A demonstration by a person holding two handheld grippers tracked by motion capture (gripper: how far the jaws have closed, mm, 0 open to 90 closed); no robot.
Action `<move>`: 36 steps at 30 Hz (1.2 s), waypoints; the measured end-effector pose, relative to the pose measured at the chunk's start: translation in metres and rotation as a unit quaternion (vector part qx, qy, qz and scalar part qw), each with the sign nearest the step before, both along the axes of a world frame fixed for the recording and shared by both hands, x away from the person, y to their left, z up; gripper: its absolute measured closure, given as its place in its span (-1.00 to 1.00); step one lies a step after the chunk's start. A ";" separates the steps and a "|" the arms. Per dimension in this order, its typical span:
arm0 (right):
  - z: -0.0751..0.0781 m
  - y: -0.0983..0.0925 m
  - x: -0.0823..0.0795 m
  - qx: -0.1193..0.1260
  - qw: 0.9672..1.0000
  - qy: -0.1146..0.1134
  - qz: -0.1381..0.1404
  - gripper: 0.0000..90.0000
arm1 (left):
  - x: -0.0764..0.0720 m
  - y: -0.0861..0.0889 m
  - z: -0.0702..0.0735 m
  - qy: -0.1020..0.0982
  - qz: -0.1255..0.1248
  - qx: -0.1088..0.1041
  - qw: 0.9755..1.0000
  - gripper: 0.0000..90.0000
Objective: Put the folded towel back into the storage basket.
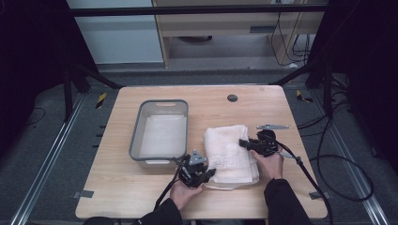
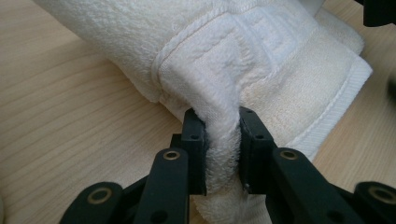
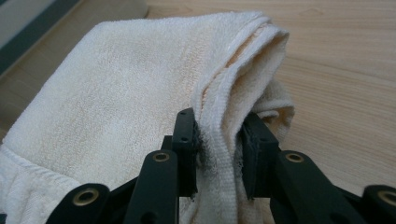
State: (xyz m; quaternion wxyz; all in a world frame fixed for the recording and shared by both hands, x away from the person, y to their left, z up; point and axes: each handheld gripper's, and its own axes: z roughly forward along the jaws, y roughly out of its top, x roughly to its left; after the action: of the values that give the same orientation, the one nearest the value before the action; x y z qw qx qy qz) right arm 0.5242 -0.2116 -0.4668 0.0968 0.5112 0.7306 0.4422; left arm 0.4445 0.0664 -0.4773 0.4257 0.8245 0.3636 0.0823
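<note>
Towel (image 1: pixel 228 152) count is one: a white towel, folded, lying on the right half of the counter (image 1: pixel 117 187). One grey bin (image 1: pixel 159 129) sits just left of it, with a thin strip of bare wood between them. The bin looks to have nothing in it. One small dark round spot (image 1: pixel 232 98) is in the wood near the far edge. One flat grey metal piece (image 1: pixel 272 126) lies just past the towel's far right corner.

Two grippers are here, one in each hand. The left gripper (image 1: pixel 209 174) is at the towel's near left corner. In the left gripper view its jaws are squeezed tight on a fold of towel (image 2: pixel 261 60), with the cloth bunched up between them. The right gripper (image 1: pixel 244 143) is at the towel's right edge, partway up. In the right gripper view its jaws are pinched on the layered edge of the towel (image 3: pixel 116 93), and that edge is pulled up a little off the wood.

The towel's near edge lies close to the counter's near edge. Its right edge has a band of bare wood before the counter's right edge. Lots of bare wood shows beyond the towel and the bin, up to the far edge. More bare wood shows at the near left, in front of the bin. Dark floor and cables (image 1: pixel 338 159) lie past the right side.
</note>
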 end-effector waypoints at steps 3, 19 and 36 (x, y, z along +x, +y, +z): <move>0.006 -0.002 -0.004 0.007 1.000 -0.008 0.000 0.57 | -0.002 0.001 0.006 -0.005 -0.003 -0.006 1.000 0.66; 0.040 -0.004 -0.019 0.025 0.998 -0.059 -0.001 0.56 | -0.010 0.010 0.036 -0.044 -0.011 -0.026 0.999 0.66; 0.061 0.001 -0.023 0.033 0.995 -0.090 -0.003 0.56 | -0.012 0.017 0.057 -0.065 -0.006 -0.043 0.997 0.66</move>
State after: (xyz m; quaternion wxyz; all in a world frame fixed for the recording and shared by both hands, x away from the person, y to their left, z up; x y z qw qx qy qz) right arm 0.5010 -0.2106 -0.4061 0.1471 0.4743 0.7025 0.5098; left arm 0.4324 0.0837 -0.4205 0.4840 0.8005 0.3333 0.1178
